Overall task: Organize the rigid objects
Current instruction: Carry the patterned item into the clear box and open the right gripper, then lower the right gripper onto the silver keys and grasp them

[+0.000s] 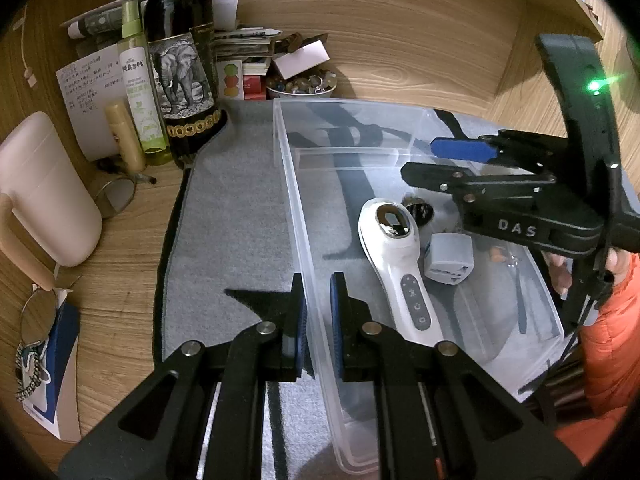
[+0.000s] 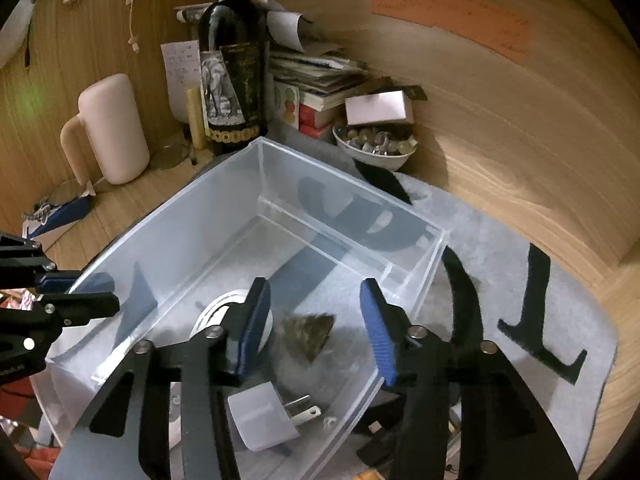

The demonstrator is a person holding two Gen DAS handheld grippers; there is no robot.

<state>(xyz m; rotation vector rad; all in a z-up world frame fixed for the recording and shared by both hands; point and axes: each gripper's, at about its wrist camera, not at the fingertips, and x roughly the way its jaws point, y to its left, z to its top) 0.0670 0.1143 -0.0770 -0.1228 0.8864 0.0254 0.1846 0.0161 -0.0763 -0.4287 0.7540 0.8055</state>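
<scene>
From the left I count one pink jug [image 1: 48, 188], one green spray bottle [image 1: 140, 92] and one dark wine bottle [image 1: 182, 52] along the back edge of my wooden desk [image 1: 420, 52], then one bowl of stones [image 1: 302, 85] at the back corner. My left gripper [image 1: 319, 316] is clamped on the near wall of the one clear bin [image 1: 304, 208], fingers pinching the plastic. The bin sits on a grey mat [image 1: 228, 220] and holds one white handheld device [image 1: 400, 256], one grey plug adapter [image 1: 448, 258] and one dark triangular piece [image 2: 310, 332]. My right gripper [image 2: 316, 324] hangs over them, fingers partly apart, holding nothing.
</scene>
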